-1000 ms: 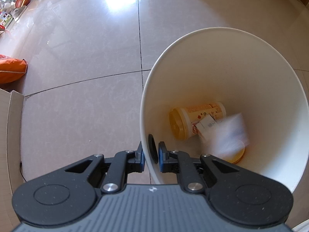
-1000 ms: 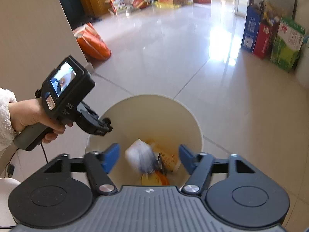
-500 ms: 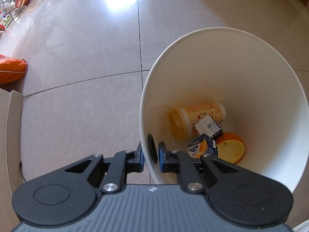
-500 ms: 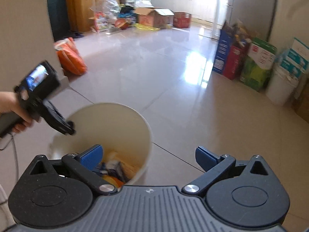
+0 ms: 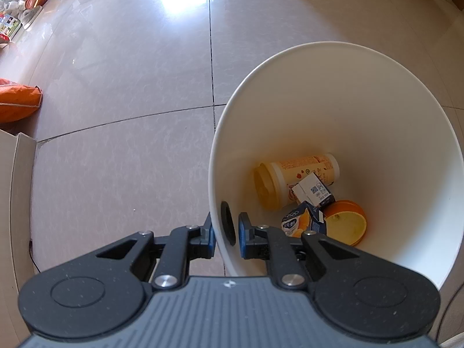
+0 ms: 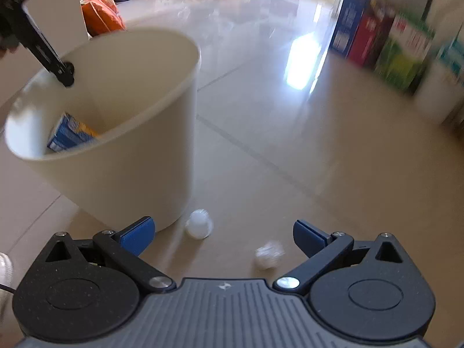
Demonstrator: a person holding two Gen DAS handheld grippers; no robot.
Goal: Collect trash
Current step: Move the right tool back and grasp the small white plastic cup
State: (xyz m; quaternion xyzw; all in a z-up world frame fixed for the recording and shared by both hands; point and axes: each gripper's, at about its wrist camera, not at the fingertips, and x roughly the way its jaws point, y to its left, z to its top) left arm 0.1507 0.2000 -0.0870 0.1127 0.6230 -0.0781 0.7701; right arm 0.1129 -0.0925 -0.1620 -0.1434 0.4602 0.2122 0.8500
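My left gripper [image 5: 227,227] is shut on the near rim of the white bin [image 5: 348,110] and tilts it. Inside lie a yellow bottle [image 5: 293,174], a blue and orange carton [image 5: 301,221], a small box [image 5: 313,191] and an orange lid [image 5: 346,223]. In the right wrist view the bin [image 6: 130,174] leans at the left, with the left gripper [image 6: 65,72] on its rim. My right gripper [image 6: 223,230] is open and low over the floor, with nothing between its fingers. A small white piece of trash [image 6: 198,223] and a crumpled paper ball [image 6: 268,255] lie just ahead of it.
An orange bag [image 6: 100,14] lies beyond the bin by a beige wall corner [image 5: 17,188]. Coloured boxes [image 6: 377,37] line the right side. More boxes and clutter stand at the far end of the tiled floor.
The carton fell from my right gripper into the bin and settled. The right gripper opened wide, swung right off the bin and sank toward the floor. The left gripper kept still.
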